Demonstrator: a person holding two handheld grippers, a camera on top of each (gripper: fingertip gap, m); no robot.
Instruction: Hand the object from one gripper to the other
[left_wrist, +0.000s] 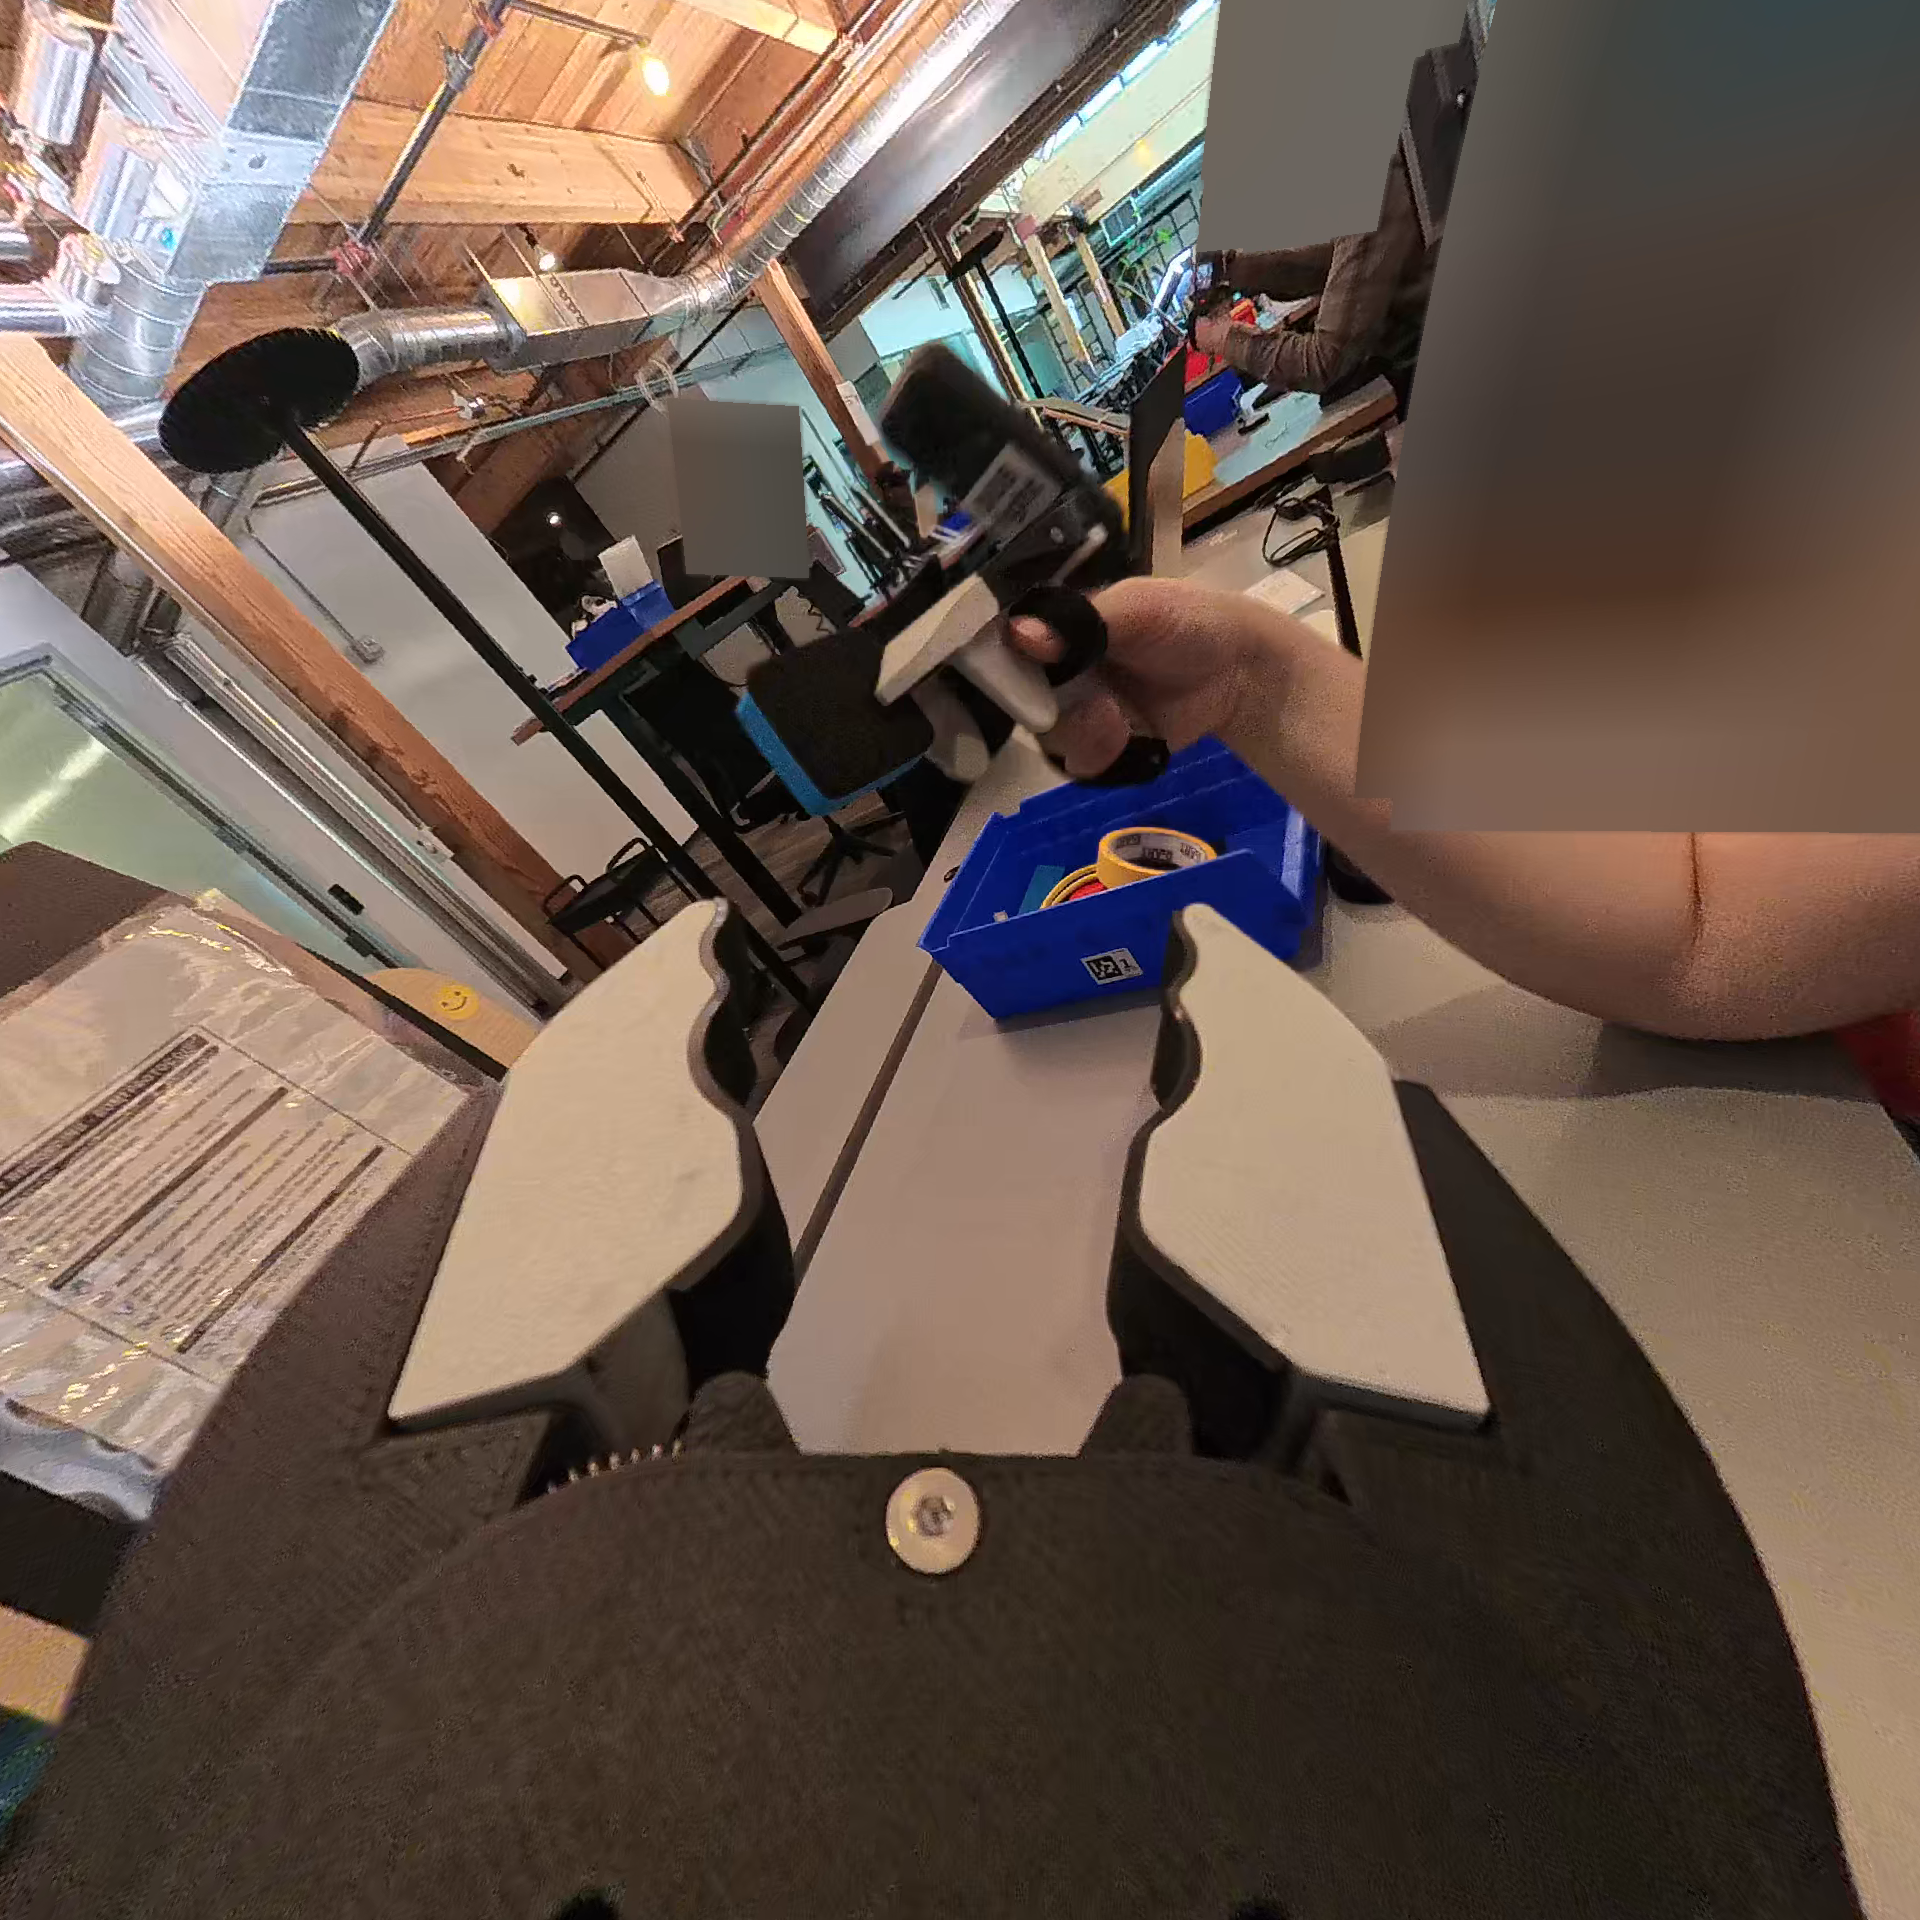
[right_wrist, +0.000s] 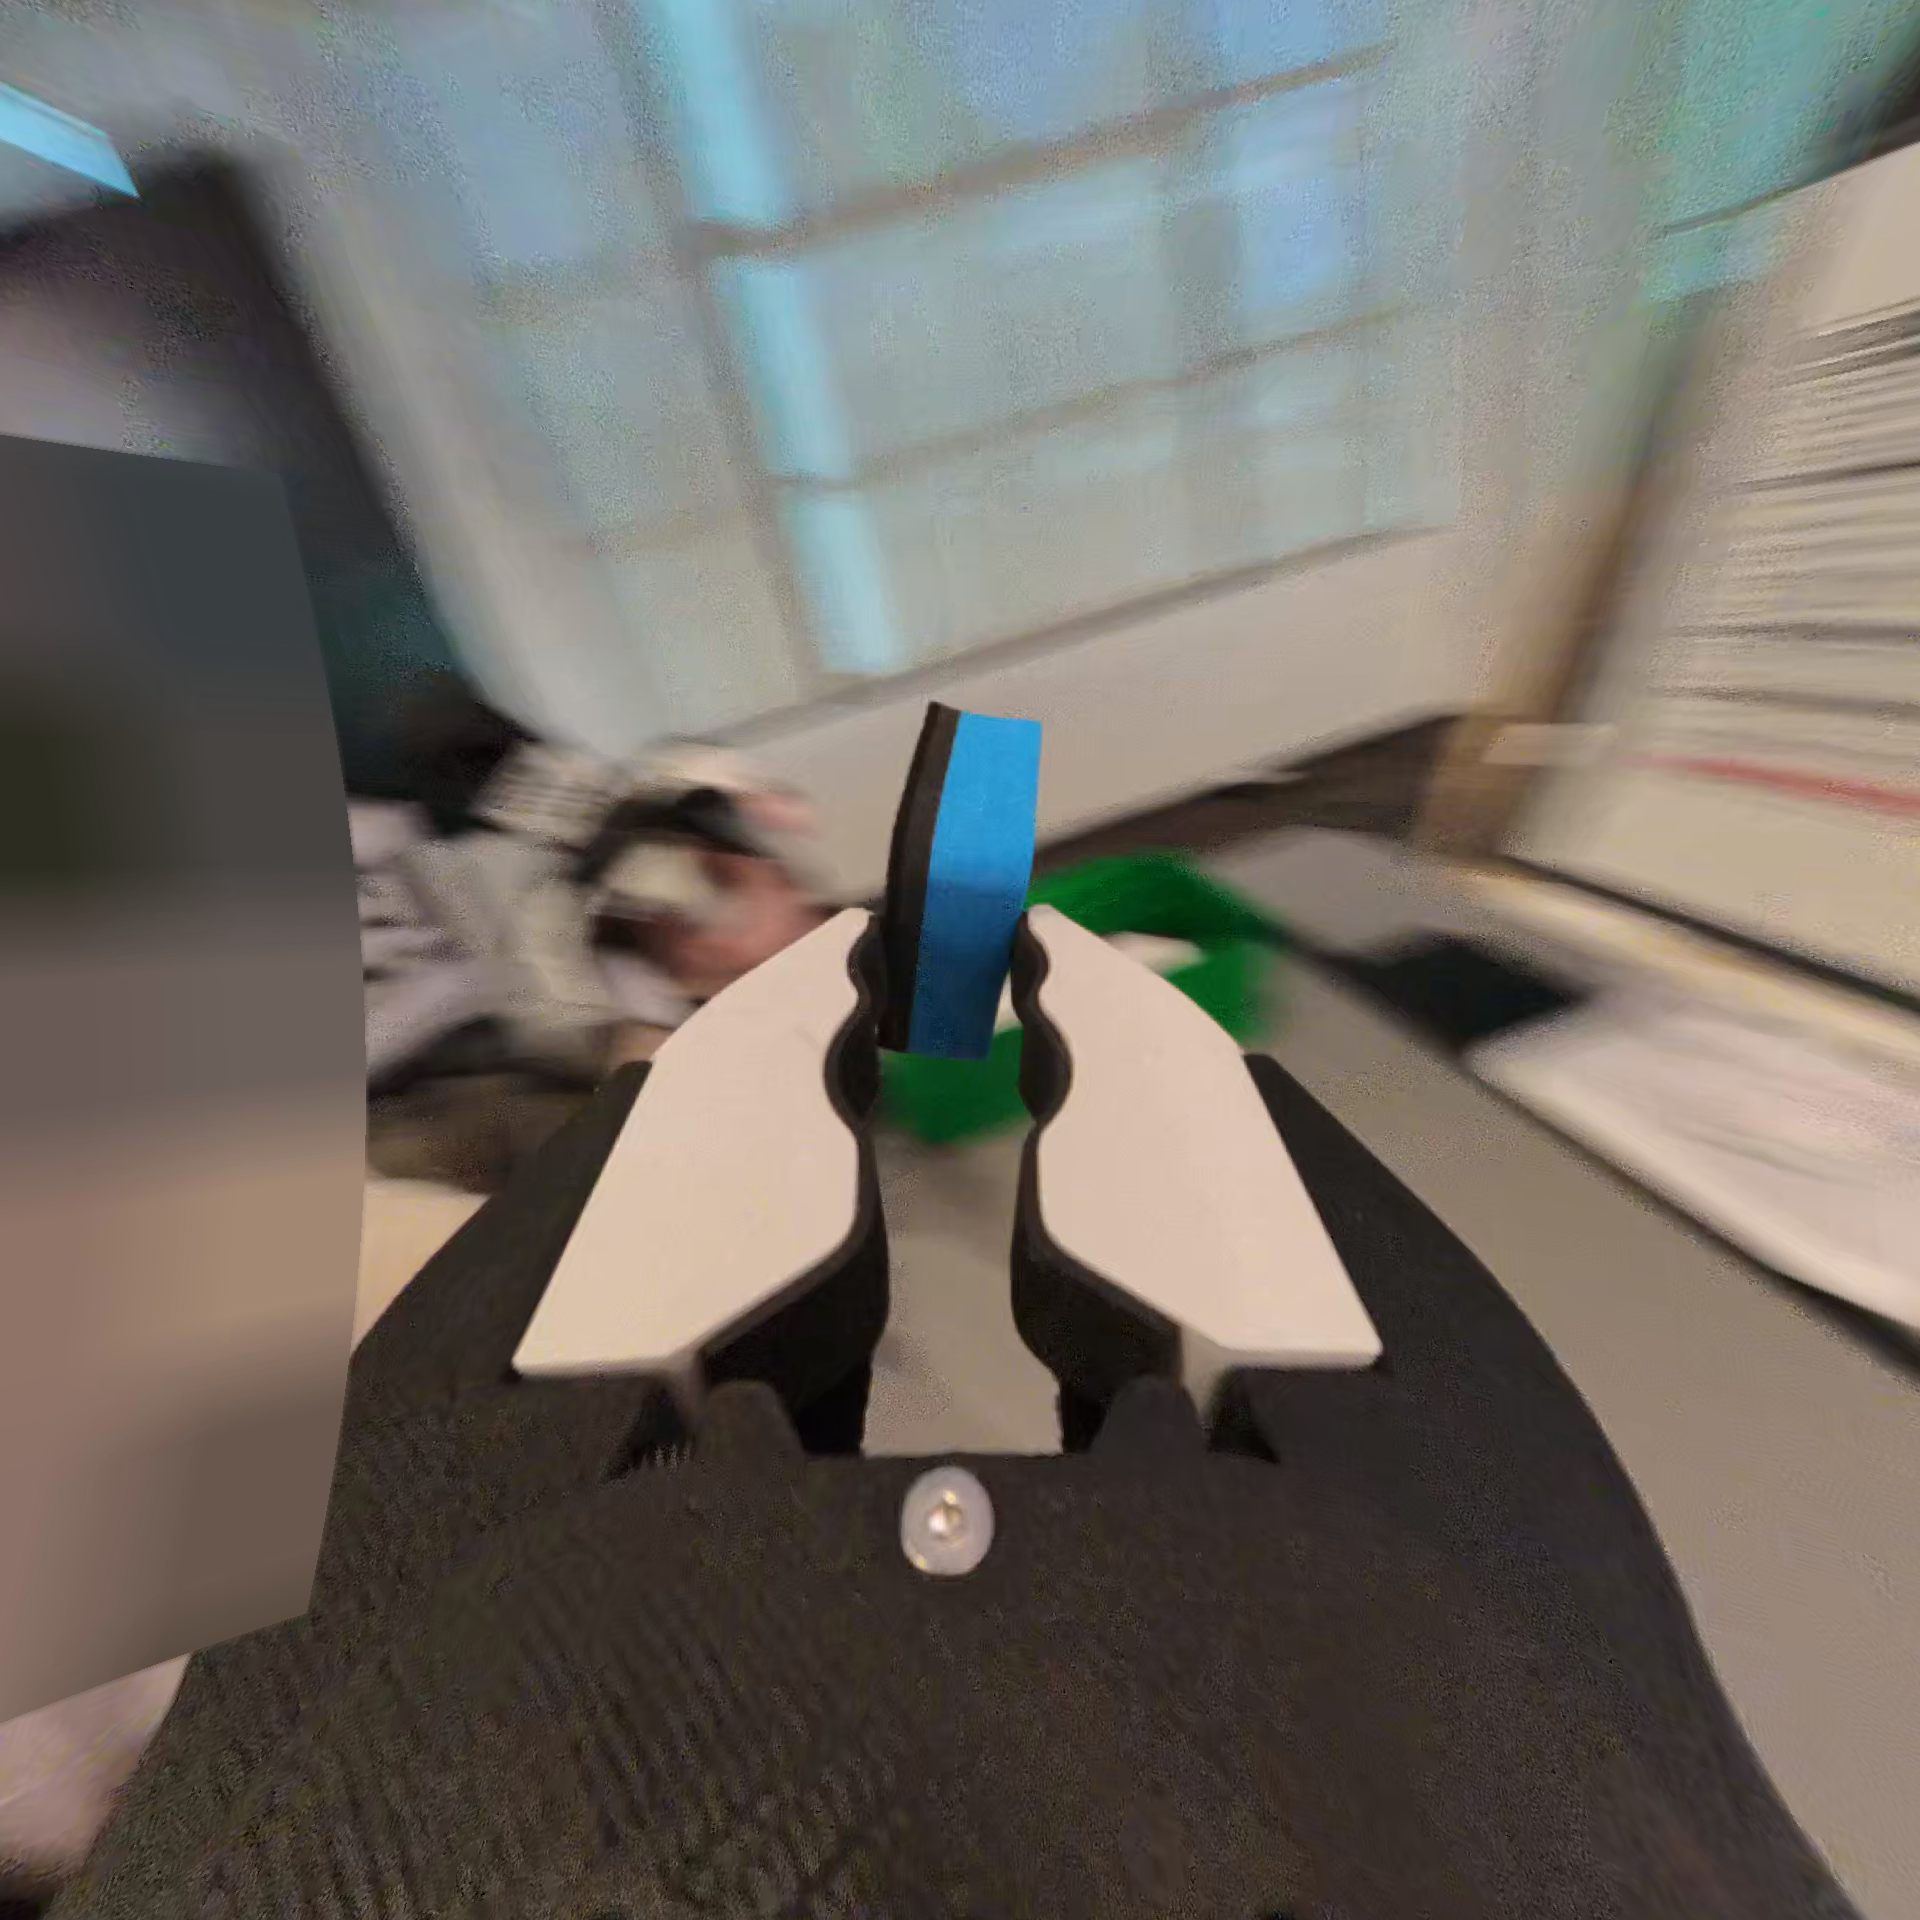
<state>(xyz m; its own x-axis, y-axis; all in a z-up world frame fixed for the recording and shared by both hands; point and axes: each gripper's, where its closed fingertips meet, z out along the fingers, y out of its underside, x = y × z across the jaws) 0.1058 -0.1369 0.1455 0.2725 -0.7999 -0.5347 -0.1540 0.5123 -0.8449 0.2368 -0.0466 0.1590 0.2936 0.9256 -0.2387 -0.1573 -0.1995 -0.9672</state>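
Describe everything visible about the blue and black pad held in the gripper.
The pad is a thick, foam-like slab with rounded corners: a bright blue layer backed by a thinner black layer that looks felt-like. In the right wrist view it stands on edge, tilted slightly, pinched near its lower end between the white fingers of the right gripper, most of it sticking out past the tips. In the left wrist view the same pad hangs in the air above the grey table, black face toward the camera. Nothing else touches it.

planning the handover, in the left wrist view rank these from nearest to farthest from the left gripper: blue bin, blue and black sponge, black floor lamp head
1. blue bin, on the table just past the left gripper.
2. blue and black sponge, held up beyond the bin in the right gripper.
3. black floor lamp head, far upper left.
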